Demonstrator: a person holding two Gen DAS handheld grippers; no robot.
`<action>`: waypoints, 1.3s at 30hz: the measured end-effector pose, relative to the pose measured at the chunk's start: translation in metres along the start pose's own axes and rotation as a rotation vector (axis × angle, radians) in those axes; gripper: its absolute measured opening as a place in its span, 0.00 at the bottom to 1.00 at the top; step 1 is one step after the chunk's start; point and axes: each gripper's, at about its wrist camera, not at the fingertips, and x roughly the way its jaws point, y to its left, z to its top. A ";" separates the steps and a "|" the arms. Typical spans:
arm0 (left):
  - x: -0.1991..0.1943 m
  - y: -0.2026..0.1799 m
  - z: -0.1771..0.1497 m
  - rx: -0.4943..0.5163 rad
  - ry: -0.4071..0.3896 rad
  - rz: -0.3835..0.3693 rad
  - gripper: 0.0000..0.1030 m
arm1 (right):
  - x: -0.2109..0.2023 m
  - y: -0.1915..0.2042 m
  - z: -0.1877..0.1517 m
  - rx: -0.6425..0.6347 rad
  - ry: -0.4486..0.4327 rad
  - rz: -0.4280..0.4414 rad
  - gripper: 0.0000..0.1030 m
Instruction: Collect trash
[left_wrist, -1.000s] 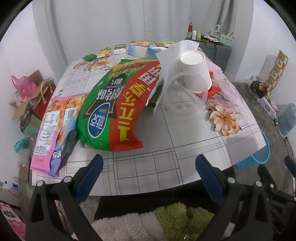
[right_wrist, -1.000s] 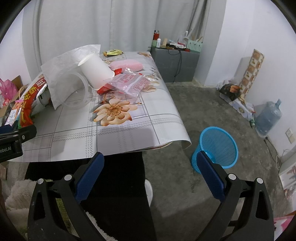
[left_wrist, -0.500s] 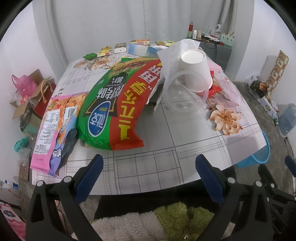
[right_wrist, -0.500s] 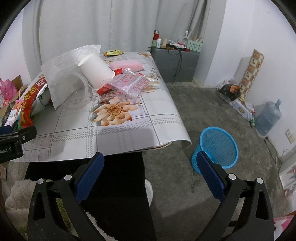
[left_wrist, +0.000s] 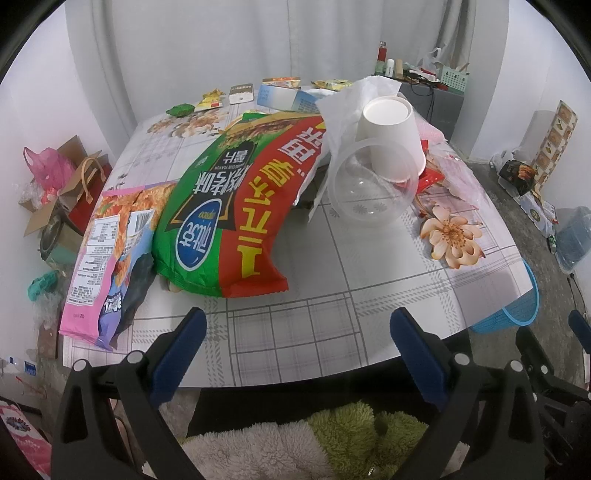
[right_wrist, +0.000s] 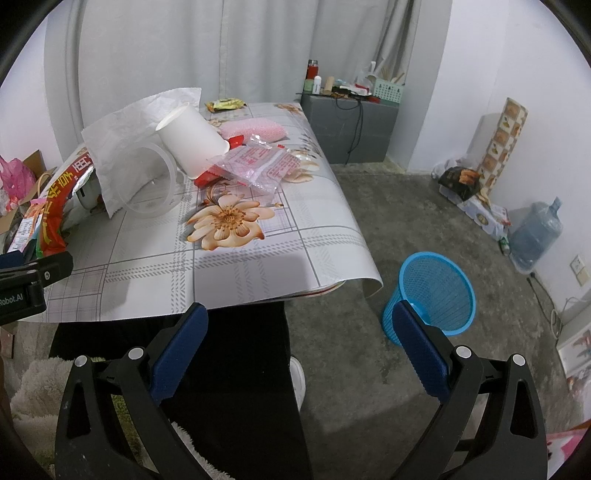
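Left wrist view: left gripper (left_wrist: 293, 332), jaws spread wide and empty, held at the near edge of the desk (left_wrist: 369, 266). Right gripper (right_wrist: 300, 325), jaws likewise wide and empty, over the floor between desk edge and blue basket (right_wrist: 432, 291). Trash, on desk: large green-and-red snack bag (left_wrist: 229, 199), glossy, puffed, crinkled, lying flat at centre; pink snack bag (left_wrist: 107, 258) at near left, overhanging the edge; white paper cup (left_wrist: 391, 136) tipped on its side behind a clear plastic lid (left_wrist: 369, 184), with crumpled white paper (right_wrist: 136, 136) beside them. Handling advice: probably start with the nearest bag, pinching a flat sealed edge, not the slippery puffed middle, then carry it right to the basket on the floor.
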 end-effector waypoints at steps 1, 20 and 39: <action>0.000 0.000 0.000 0.000 0.000 0.000 0.95 | 0.000 0.000 0.000 0.000 -0.001 0.000 0.92; -0.004 0.009 0.012 -0.018 -0.058 -0.063 0.95 | -0.001 0.007 0.005 -0.011 -0.032 -0.010 0.92; -0.017 0.033 0.069 0.031 -0.269 -0.376 0.95 | 0.012 -0.001 0.044 0.059 -0.113 0.107 0.92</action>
